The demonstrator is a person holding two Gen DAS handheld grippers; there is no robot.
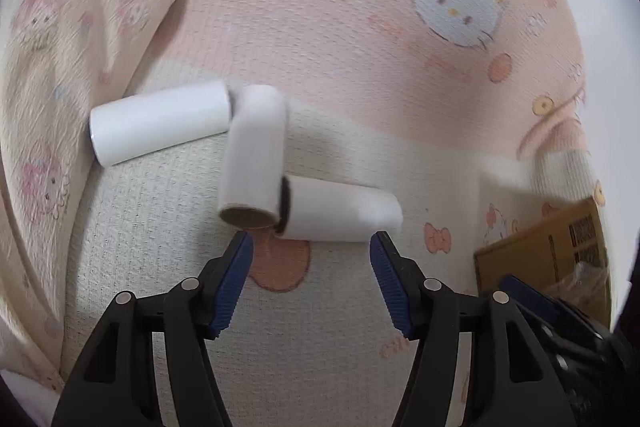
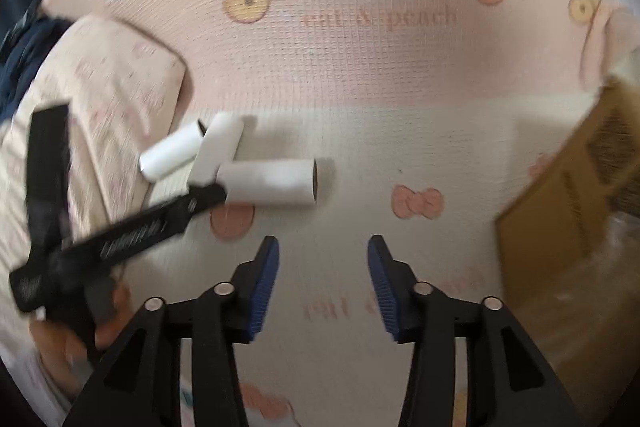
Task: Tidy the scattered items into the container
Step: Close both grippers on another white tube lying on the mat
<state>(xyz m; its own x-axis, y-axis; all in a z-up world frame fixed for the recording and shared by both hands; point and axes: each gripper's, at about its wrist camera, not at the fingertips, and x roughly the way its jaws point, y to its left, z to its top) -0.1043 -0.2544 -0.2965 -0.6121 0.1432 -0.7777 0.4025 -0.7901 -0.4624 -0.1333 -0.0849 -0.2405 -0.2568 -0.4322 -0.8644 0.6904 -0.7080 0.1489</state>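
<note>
Left gripper [image 1: 311, 241] angled down, jaws wide apart, nothing between them, tips just short of nearest white roll [image 1: 340, 209]. Right gripper [image 2: 323, 247] angled down, jaws apart, empty, further from that roll.

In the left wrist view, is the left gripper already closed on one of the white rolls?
No: the left gripper stands open with nothing between its blue pads, and the nearest white roll lies on the sheet just beyond its fingertips.

Right tongs [image 2: 323, 247] gape empty above bedsheet [image 2: 360, 67]; three white rolls [image 2: 268, 183] left, seemingly touching.
</note>
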